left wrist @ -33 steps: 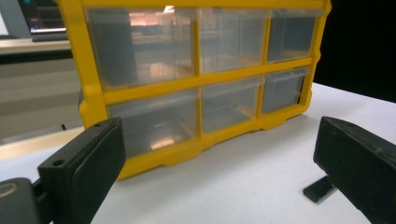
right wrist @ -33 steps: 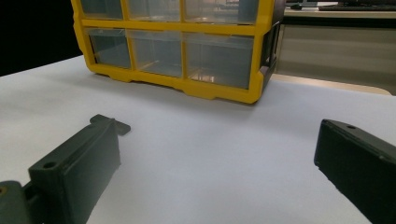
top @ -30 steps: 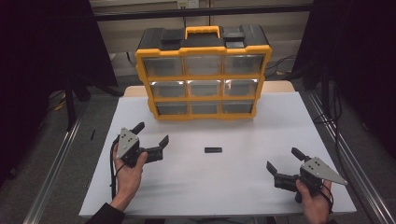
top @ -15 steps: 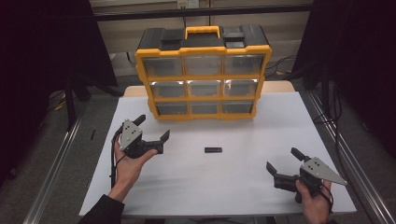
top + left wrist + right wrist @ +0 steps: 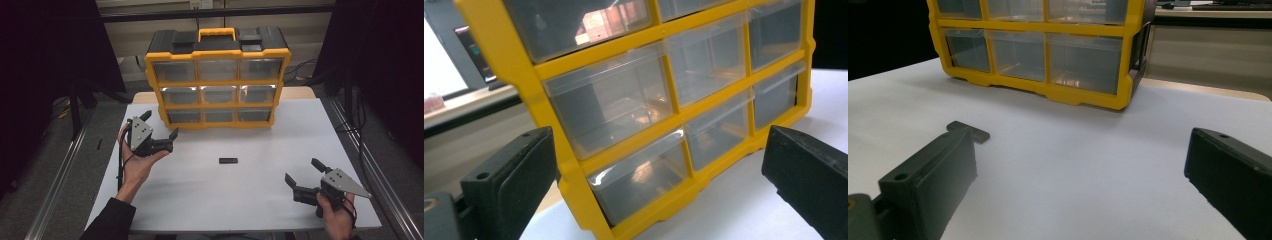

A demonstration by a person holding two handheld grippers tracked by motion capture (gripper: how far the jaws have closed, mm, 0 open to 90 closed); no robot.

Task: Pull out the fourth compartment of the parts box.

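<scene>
A yellow organizer (image 5: 217, 80) with several clear drawers and a black top stands at the back of the white table (image 5: 240, 200). A small flat black piece (image 5: 228, 160) lies in the middle of the table. My left gripper (image 5: 160, 125) is held open off the table, just left of the organizer's bottom row. In the left gripper view the open jaws frame the organizer's (image 5: 624, 125) lower drawers up close. My right gripper (image 5: 302, 171) rests low at the front right, open with nothing in it. The right gripper view shows the black piece (image 5: 970, 131) past its left jaw.
The organizer's drawers (image 5: 1083, 60) are all closed and look empty. Metal rails (image 5: 55, 185) run along both sides of the table, with dark floor and cables beyond. A shelf (image 5: 469, 105) stands behind the organizer's left side.
My left gripper has risen and moved forward toward the organizer's lower left corner, still open. The right gripper and the black piece have stayed put.
</scene>
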